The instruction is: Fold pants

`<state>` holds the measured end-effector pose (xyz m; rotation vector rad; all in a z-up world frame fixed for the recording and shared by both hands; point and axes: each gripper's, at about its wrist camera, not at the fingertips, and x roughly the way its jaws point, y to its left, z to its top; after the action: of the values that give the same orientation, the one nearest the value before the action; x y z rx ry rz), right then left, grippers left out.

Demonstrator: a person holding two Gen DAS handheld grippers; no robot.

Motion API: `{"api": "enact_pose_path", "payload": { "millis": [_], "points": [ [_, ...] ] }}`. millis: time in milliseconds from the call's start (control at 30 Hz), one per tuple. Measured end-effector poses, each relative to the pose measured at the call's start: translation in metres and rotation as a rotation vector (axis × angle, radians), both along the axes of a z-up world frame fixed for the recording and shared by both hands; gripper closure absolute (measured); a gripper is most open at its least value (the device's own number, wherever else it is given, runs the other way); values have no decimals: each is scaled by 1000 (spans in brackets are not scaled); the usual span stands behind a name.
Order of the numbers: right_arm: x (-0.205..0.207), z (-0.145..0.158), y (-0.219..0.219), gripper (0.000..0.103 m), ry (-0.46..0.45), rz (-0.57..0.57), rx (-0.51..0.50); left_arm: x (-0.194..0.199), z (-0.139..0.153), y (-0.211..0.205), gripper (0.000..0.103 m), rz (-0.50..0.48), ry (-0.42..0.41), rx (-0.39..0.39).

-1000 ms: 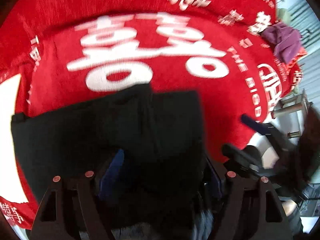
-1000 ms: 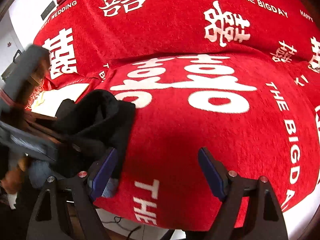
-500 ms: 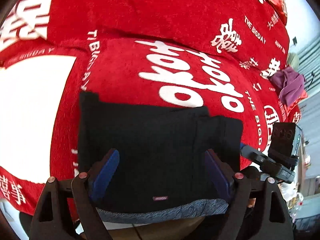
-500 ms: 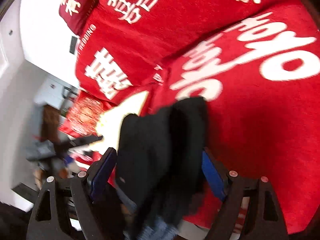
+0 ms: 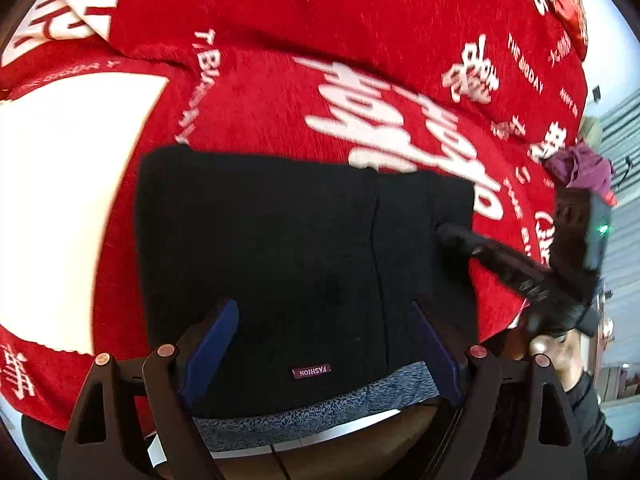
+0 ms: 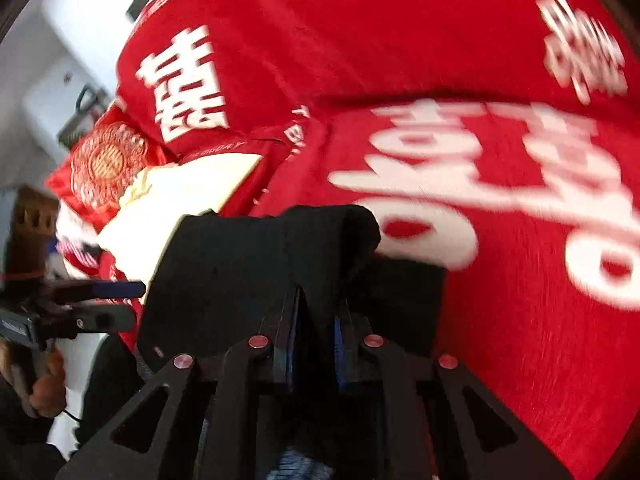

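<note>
the black pants [image 5: 280, 264], folded flat near the front edge of the red cover [image 5: 360, 32], are pinched at a raised fold by the closed right gripper [image 6: 316, 320]; the left gripper [image 5: 324, 344] is held wide open, empty; layers may be dragged askew if lifted one-sidedly.

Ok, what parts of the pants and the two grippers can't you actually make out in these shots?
- Left wrist view: the black pants lose their gray waistband edge behind the left hand-held gripper, which is open.
- Left wrist view: the right hand-held gripper tip blends into the dark cloth.
- Right wrist view: how many layers the right hand-held gripper pinches is hidden by its own shut fingers.
- Right wrist view: motion blur smears the red blanket lettering.
</note>
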<state>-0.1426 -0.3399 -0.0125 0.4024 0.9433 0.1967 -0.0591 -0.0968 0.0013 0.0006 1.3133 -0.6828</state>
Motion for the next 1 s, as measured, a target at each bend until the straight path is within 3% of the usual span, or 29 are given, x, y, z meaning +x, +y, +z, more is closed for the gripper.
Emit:
{"api": "enact_pose_path", "payload": {
  "millis": [67,167,300,367,433,467,500,567,667,767,867,933,1000],
  "points": [
    [-9,2,-10,88,-15,-35,34,-4,-3,-6,16,-14,-6,6],
    [-15,23,-12,91,-72,-60,-20,-6,-1,-14,16,-23,-16,-18],
    [-9,15,-17,89,40,-108,-121,-8,-15,-27,16,-51,-45,52],
    [-23,34,-9,89,-29,-97,-117,-9,-13,-27,16,-42,-52,51],
    [-47,63,19,65,-138,-5,-124,-9,-9,-26,16,-36,-77,71],
    [-57,71,37,26,-169,54,-113,-9,-8,-27,16,-33,-98,94],
    [-62,71,46,6,-174,98,-104,-8,-7,-27,16,-33,-109,104],
    [-68,58,74,6,-153,210,-124,-6,-8,-24,16,-30,-99,94],
    [-65,20,84,6,-33,243,-191,-4,-9,-20,16,-23,-91,81],
    [-65,0,80,6,3,252,-249,-5,-9,-22,16,-29,-113,114],
    [-58,16,68,6,10,230,-213,-7,-9,-23,16,-30,-135,139],
    [-57,43,51,5,-93,180,-180,-8,-10,-23,16,-34,-142,139],
    [-48,59,43,5,-143,153,-215,-9,-13,-23,16,-39,-142,146]
  ]
}}
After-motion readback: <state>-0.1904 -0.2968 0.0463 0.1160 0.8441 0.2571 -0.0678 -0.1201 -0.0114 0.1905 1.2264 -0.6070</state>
